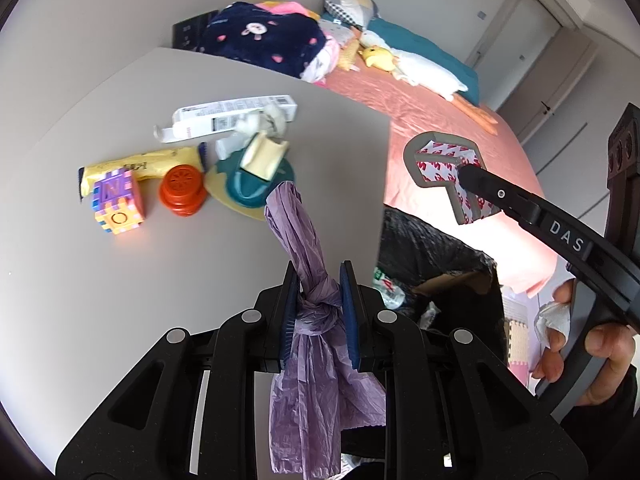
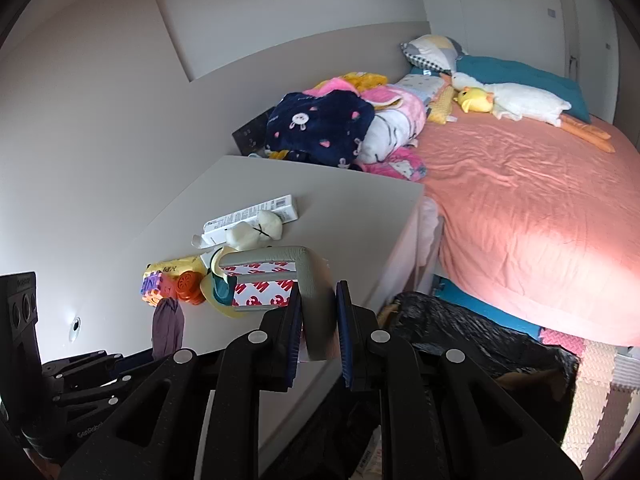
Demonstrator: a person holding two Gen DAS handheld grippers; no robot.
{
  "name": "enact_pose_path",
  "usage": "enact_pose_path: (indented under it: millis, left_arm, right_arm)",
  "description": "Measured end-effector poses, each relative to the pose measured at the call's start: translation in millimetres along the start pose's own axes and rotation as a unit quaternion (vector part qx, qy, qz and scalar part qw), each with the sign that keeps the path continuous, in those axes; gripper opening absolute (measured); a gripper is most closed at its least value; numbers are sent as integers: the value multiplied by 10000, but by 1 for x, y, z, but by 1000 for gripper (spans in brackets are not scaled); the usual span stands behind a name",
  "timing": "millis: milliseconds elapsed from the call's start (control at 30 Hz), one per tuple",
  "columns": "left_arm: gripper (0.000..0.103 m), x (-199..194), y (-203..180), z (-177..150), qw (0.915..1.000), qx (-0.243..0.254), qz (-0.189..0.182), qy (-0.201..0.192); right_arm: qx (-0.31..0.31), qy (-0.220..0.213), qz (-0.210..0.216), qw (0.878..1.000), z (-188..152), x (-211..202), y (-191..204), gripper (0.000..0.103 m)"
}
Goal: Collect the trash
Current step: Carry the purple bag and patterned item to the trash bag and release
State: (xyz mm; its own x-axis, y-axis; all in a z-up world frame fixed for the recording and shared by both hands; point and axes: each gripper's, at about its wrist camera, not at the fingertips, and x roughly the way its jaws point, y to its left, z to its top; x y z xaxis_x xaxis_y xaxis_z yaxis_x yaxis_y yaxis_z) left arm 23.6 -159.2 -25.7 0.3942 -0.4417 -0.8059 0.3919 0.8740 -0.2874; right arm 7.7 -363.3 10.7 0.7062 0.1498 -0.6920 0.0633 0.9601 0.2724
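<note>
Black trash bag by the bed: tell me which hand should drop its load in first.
Probably right. The right gripper holds the grey corner guard over the black trash bag, while the left gripper holds the purple bag above the table.

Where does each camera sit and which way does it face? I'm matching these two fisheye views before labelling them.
Left wrist: on the left gripper, looking down over the grey table; shut on a purple bag; a hand holds the right gripper.
Right wrist: on the right gripper, facing table and bed; shut on a grey corner guard.
Shared: table clutter, bed, corner guard, bag, black-lined trash bin.
</note>
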Motion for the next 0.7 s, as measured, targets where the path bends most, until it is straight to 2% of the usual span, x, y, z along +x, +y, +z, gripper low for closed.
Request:
enact_pose_path:
  millis: [700]
  left_arm:
    - [20,14,-71,1,9970,687,-299,167]
  right_arm:
    - [447,-268,-348,9980,-25,-62,-52,18]
